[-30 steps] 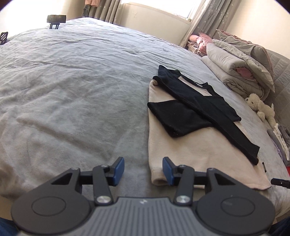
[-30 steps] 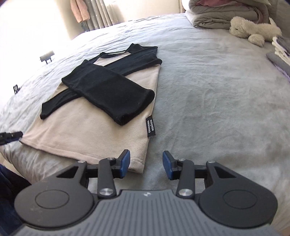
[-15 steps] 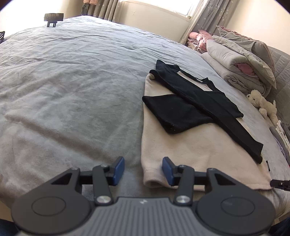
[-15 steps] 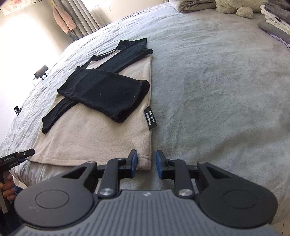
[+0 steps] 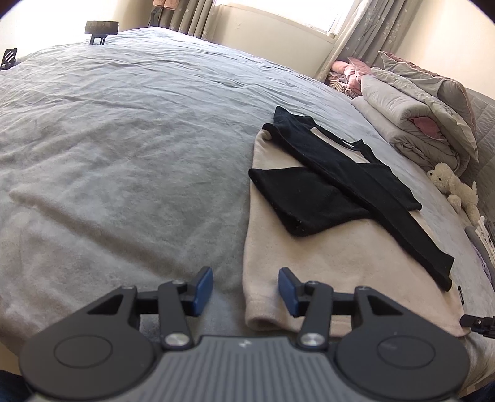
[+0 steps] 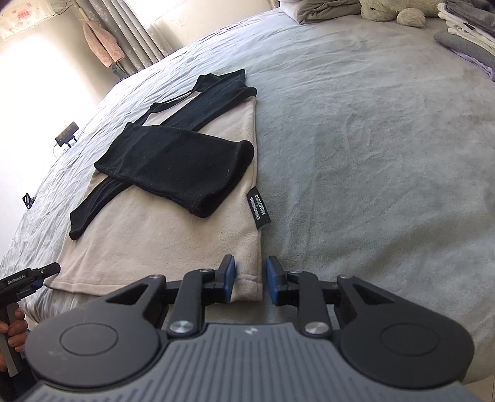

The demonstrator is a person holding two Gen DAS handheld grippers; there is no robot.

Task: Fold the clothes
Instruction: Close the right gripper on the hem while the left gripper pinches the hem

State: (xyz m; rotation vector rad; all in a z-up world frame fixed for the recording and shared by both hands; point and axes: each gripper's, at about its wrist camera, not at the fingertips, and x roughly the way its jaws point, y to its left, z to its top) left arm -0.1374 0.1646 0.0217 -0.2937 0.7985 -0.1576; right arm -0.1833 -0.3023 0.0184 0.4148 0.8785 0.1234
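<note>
A beige shirt (image 5: 324, 256) with black sleeves (image 5: 312, 201) folded across its front lies flat on the grey bed (image 5: 123, 154). My left gripper (image 5: 246, 292) is open, and the shirt's near left hem corner lies between its blue pads. In the right wrist view the same shirt (image 6: 161, 235) shows a black label (image 6: 259, 208) at its right edge. My right gripper (image 6: 250, 280) is open with a narrow gap, and the near right hem corner sits between the pads. The left pad touches the cloth.
Folded grey bedding (image 5: 417, 120) and a white plush toy (image 5: 454, 188) sit at the bed's far right. A stack of folded clothes (image 6: 464, 31) lies beyond my right gripper. Small black stands (image 5: 102, 29) sit at the far edge. A hand (image 6: 12, 327) holds the left gripper.
Both grippers moved up to the shirt's near hem, one at each corner. The right gripper's jaws narrowed around its corner. The left gripper stayed wide open.
</note>
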